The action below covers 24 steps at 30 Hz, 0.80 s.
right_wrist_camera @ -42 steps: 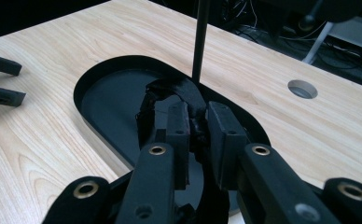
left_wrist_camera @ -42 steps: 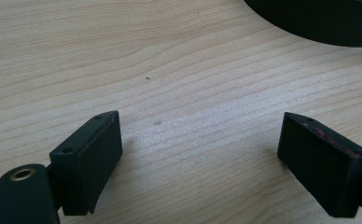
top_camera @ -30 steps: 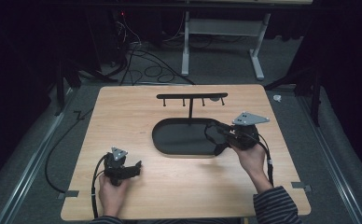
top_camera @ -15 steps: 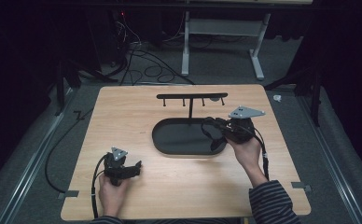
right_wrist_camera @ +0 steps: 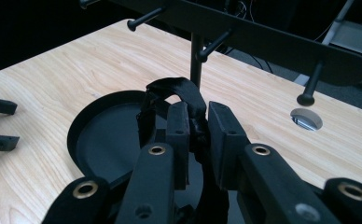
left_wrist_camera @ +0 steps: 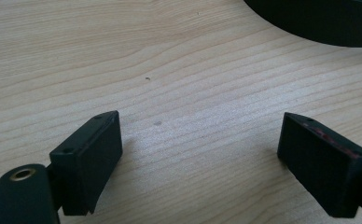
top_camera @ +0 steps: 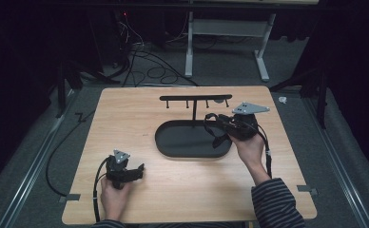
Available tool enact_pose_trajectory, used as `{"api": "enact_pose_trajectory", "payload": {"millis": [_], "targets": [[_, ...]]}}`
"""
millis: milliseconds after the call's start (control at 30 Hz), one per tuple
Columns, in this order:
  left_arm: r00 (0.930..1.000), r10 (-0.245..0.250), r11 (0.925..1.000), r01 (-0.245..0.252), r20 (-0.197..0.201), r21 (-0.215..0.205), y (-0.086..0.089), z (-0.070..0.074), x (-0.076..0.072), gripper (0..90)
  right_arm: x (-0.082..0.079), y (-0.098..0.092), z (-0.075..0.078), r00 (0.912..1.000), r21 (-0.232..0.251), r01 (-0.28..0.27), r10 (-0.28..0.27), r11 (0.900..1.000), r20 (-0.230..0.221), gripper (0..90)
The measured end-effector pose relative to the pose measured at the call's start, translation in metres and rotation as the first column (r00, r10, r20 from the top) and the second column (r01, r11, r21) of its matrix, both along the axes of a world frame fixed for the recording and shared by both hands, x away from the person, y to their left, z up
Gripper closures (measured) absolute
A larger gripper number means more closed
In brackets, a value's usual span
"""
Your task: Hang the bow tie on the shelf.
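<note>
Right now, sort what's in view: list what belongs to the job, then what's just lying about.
In the job:
- black strap, clamped in the right tongs
- peg rack
- its oval tray base

Lying about:
- left tongs, open, idle on the table
- floor cables

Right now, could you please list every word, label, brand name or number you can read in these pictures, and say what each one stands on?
None: no readable text anywhere.
The black strap in the right gripper, the rack, the tray, the left gripper and the table carry no print.
</note>
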<state>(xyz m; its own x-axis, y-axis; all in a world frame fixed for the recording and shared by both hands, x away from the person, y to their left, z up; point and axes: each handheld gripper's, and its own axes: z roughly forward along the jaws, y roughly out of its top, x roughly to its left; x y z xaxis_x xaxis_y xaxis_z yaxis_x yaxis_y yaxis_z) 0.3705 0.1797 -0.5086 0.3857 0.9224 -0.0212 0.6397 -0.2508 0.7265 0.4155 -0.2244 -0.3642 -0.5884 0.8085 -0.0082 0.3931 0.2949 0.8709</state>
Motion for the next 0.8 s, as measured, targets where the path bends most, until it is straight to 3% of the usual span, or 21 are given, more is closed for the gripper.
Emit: {"api": "enact_pose_trajectory", "payload": {"millis": [500,800], "targets": [[1.0,0.0,1.0,0.0,0.0,0.0,0.0,0.0,0.0,14.2,0.013,0.006,0.012,0.9999,0.015,0.011,-0.011,1.0,0.011,80.4],[1.0,0.0,1.0,0.0,0.0,0.0,0.0,0.0,0.0,14.2,0.03,0.009,0.012,0.9985,0.036,0.054,-0.054,0.998,0.003,80.0]]}}
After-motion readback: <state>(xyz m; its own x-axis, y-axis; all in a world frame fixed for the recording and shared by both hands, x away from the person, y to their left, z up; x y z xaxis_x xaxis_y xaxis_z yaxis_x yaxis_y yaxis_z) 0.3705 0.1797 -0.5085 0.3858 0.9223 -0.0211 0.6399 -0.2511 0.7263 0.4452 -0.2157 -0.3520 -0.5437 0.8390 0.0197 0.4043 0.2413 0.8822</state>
